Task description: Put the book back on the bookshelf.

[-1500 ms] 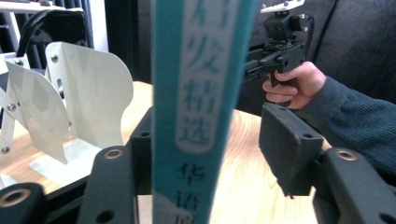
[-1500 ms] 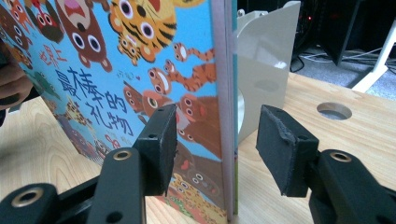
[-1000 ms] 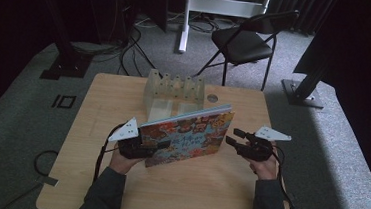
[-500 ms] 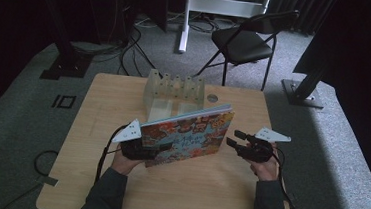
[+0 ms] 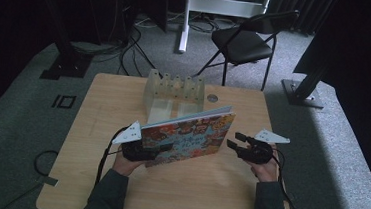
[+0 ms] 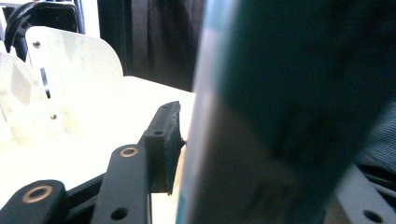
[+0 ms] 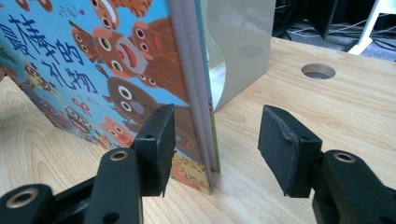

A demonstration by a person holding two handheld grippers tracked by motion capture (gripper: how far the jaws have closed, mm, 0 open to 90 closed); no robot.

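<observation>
Two tongs work on one picture book (image 5: 188,137), which stands on its lower edge on the tabletop (image 5: 98,107), tilted, between the two hands. At the book's left end the left tongs (image 5: 142,153) pinch it: in the left gripper view one black pad (image 6: 163,140) presses against the blurred cover (image 6: 280,112), and these jaws have just been closing on it. Off the book's right end, near but apart in the high view, sit the right tongs (image 5: 236,141), jaws spread; in the right gripper view the book's edge (image 7: 196,93) stands in the gap, nearer the left pad (image 7: 156,144), with the right pad clear. Just behind the book stands a pale rack (image 5: 174,91).
</observation>
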